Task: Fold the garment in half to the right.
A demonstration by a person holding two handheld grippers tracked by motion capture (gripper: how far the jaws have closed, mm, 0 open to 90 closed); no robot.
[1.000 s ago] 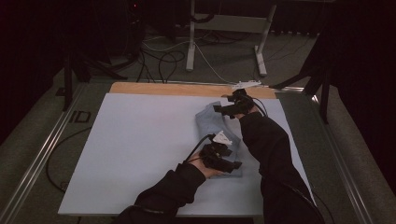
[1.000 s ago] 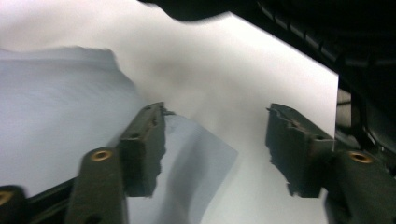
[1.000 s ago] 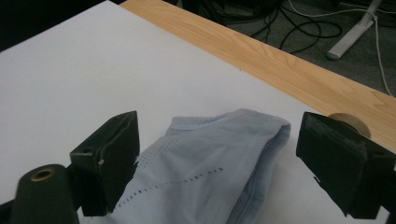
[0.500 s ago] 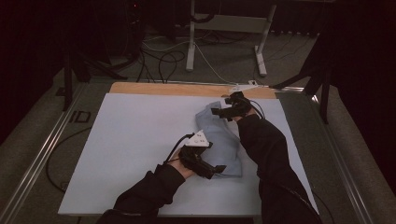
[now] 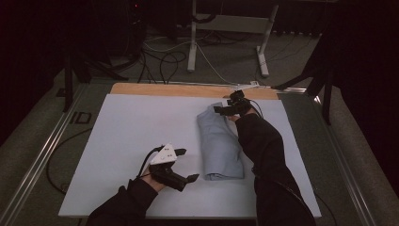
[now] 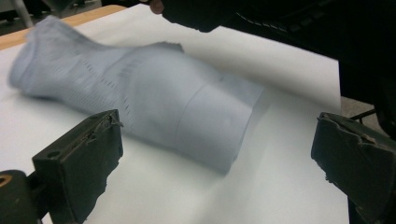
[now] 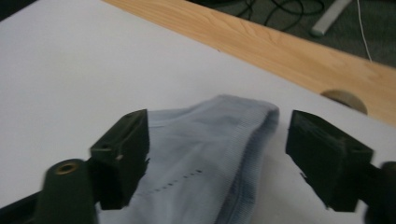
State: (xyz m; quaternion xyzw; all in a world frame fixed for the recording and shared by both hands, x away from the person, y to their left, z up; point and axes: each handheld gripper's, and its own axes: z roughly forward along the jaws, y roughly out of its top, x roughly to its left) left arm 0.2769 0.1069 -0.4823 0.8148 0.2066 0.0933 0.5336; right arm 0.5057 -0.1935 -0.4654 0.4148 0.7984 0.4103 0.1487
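A light blue garment (image 5: 219,141), folded into a long strip, lies on the white table top (image 5: 131,127) right of its middle. My left gripper (image 5: 187,165) hovers just left of the strip's near end, apart from it. Its jaws have just opened and stand wide with nothing between them. In the left gripper view the garment (image 6: 154,98) lies beyond the left gripper (image 6: 217,123). My right gripper (image 5: 230,107) is at the strip's far end. Its jaws have just been closing. In the right gripper view the right gripper (image 7: 217,122) straddles the garment's (image 7: 210,154) rolled edge without pressing on it.
A bare wooden strip (image 5: 164,89) runs along the table's far edge, with a round hole (image 7: 345,99) in it. The person's dark right sleeve (image 5: 263,150) lies alongside the garment's right side. Cables and a white stand leg (image 5: 192,47) are on the floor beyond.
My left gripper has let go of the garment's near end and drawn away to the left with its jaws opened. The right gripper has stayed at the far end, a little lower.
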